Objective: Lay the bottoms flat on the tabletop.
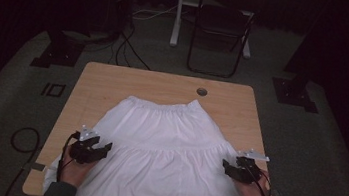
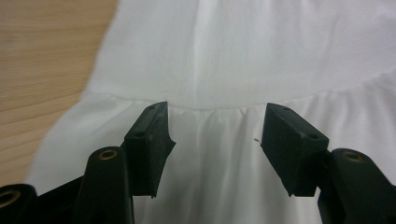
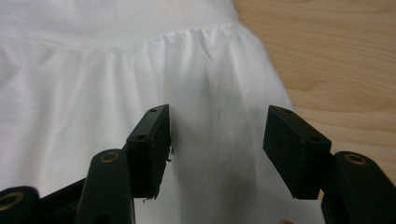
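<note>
A white skirt (image 1: 166,152) lies spread flat on the wooden table (image 1: 114,83), its gathered waistband on the far side from both tools and its hem hanging over the near edge. The left gripper (image 1: 106,148) sits over the skirt's left edge, level with the gathered seam that crosses the garment; its jaws stand spread, with nothing between them. In the left gripper view the white skirt (image 2: 243,56) lies beneath and ahead of the spread jaws, the seam running just beyond the fingertips (image 2: 156,126), and bare table (image 2: 42,60) shows off to the left of the jaws. The right gripper (image 1: 227,166) sits over the skirt's right edge, at the same seam level, well apart from the left one; its jaws also stand spread and clamp no cloth. In the right gripper view the skirt (image 3: 93,93) runs under and ahead of the jaws, its side edge passing just beside the right-hand jaw, with table (image 3: 336,60) beyond it. The cloth there shows soft lengthwise folds between the jaws.
</note>
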Demonstrator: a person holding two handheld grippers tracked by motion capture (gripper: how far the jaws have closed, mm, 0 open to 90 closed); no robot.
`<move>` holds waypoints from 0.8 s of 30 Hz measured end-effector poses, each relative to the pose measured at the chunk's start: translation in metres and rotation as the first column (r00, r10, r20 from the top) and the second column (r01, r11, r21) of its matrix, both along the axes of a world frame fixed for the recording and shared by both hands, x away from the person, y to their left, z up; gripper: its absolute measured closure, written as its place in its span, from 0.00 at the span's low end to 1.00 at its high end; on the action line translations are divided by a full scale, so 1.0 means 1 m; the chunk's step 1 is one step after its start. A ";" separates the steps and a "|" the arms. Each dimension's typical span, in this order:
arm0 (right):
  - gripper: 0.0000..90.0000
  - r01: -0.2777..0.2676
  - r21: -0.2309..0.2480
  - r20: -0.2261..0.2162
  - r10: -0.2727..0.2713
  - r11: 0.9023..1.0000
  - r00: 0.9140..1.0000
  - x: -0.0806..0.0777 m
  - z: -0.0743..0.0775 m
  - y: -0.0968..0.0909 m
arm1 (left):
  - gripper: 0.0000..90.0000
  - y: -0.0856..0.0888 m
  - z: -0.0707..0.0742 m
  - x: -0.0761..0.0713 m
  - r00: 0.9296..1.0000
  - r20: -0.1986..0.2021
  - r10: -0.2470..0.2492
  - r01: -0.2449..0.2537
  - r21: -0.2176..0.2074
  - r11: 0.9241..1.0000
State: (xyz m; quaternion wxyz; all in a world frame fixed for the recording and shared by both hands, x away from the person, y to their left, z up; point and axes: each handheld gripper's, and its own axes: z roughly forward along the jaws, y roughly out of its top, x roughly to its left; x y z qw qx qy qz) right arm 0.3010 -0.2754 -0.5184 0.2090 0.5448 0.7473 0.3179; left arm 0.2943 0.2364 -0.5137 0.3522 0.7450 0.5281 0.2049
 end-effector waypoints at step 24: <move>0.90 -0.011 0.016 -0.051 0.012 1.000 0.999 -0.066 -0.020 -0.016 | 0.48 0.014 -0.027 -0.058 0.997 -0.057 -0.044 0.044 -0.009 0.999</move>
